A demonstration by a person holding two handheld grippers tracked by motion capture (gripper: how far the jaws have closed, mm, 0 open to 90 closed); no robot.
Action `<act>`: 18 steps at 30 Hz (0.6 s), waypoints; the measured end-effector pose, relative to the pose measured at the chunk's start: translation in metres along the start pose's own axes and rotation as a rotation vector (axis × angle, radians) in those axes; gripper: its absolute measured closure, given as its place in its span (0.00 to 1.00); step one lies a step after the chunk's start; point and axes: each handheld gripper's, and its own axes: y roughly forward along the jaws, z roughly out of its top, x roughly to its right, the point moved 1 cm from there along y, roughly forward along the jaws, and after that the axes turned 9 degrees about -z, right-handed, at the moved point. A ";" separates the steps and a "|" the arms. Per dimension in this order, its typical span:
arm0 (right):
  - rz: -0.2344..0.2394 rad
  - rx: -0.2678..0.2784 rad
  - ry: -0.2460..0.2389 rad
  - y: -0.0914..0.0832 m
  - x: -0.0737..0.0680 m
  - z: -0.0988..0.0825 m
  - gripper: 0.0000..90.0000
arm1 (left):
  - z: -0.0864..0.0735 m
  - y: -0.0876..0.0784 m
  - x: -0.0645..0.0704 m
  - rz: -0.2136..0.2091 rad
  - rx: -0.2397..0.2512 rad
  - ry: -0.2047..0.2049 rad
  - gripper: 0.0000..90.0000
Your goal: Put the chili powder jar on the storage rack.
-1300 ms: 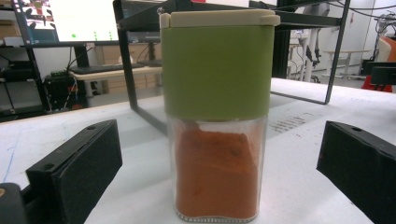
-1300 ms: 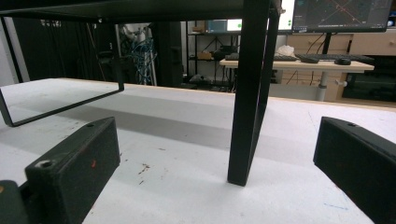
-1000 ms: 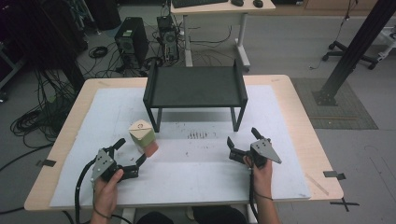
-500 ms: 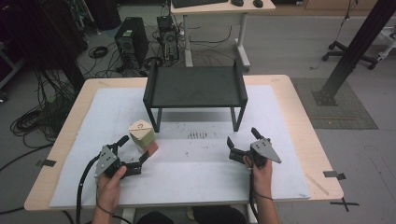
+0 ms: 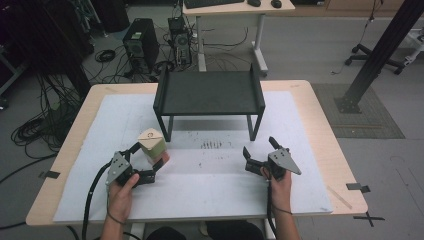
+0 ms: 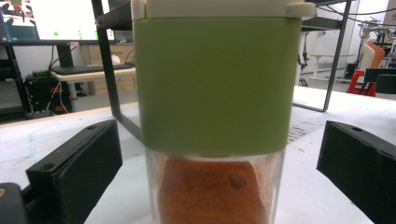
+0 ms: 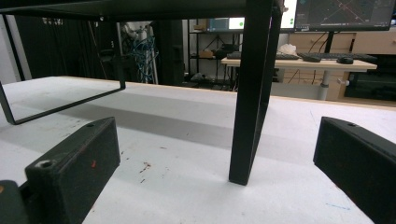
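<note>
The left gripper (image 5: 142,162) holds its fingers (image 6: 74,170) wide apart either side of the upright, green-sleeved clear jar of orange powder (image 6: 215,130), at twelve o'clock, not yet touching; the right gripper (image 5: 260,155), at three o'clock across the worktop (image 5: 200,195), is open and empty; beyond stands the black metal shelf (image 5: 210,92).

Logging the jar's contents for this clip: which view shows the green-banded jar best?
The left gripper view: the jar stands close up between open jaws, orange powder visible through the clear base. The high view shows the jar small, from above, by the left gripper.
</note>
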 end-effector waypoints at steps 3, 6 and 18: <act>0.000 0.000 0.000 0.000 0.000 0.000 0.00 | 0.000 0.003 -0.001 -0.002 0.000 0.001 0.00; 0.000 0.000 0.000 0.000 0.000 0.000 0.00 | 0.000 0.004 -0.001 -0.005 -0.002 0.000 0.00; 0.002 -0.002 -0.001 0.000 0.000 0.000 0.00 | 0.000 0.012 -0.004 -0.013 -0.003 -0.007 0.00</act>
